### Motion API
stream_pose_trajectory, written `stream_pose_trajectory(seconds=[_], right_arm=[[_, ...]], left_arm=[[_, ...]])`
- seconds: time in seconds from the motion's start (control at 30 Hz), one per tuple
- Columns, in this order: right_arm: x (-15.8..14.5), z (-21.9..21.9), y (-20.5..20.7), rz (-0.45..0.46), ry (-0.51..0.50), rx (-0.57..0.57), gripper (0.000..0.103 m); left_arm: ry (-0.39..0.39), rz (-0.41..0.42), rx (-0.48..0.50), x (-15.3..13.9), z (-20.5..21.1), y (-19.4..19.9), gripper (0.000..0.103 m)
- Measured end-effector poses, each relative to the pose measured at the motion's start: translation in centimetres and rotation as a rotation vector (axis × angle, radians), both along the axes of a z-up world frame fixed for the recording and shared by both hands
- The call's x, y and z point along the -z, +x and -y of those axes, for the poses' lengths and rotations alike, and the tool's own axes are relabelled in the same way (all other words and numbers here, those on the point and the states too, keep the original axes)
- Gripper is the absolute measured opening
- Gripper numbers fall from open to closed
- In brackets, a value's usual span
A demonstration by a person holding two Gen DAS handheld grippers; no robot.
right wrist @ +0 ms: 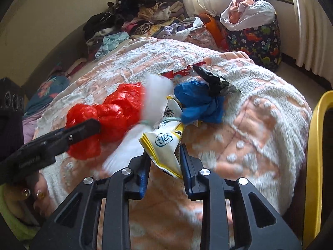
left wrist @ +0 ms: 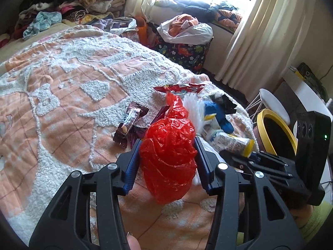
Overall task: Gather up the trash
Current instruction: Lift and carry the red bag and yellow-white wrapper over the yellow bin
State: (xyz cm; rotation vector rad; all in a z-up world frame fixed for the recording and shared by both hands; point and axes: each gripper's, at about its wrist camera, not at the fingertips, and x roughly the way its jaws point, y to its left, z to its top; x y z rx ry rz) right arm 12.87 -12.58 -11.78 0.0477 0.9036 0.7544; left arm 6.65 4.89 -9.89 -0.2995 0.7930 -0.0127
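Observation:
My left gripper [left wrist: 167,152] is shut on a crumpled red plastic bag [left wrist: 169,156] and holds it above the bed; the bag also shows in the right wrist view [right wrist: 112,116]. My right gripper [right wrist: 165,160] is shut on a white and yellow wrapper [right wrist: 164,145], seen from the left wrist view [left wrist: 231,141] too. A blue crumpled wrapper [right wrist: 199,104], a black wrapper [right wrist: 216,83], a white plastic piece [right wrist: 158,95], a red packet [left wrist: 181,88] and dark brown snack wrappers [left wrist: 129,125] lie on the orange and white bedspread [left wrist: 72,87].
A bin with a yellow rim [left wrist: 274,133] stands off the bed's right edge, also in the right wrist view [right wrist: 314,162]. A dinosaur-print basket [left wrist: 185,52] with a white bag of clothes sits by the curtains [left wrist: 256,33]. Piled clothes [left wrist: 68,6] lie at the bed's far end. A white stool [left wrist: 274,102] stands beyond the bin.

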Motion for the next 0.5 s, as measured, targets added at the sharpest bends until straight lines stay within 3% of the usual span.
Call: stream_pose_trajectory(seconds=[0.23,0.37,0.5], right_arm=[[-0.6,0.8,-1.1,0.008,0.025,-0.002,0.025],[-1.2,1.1,-2.0,0.025,0.035,-0.020,0.025],[-1.8,1.3,-2.5,0.038,0.044,-0.028,0.024]], left_arm=[[0.034,0.013,0.024,-0.6,0.9,-0.4,0.040],[0.035,0.019,0.046,-0.9,1.5,-0.5,0.027],[0.032,0.037,0.077,-1.5,2.1,-0.5,0.024]])
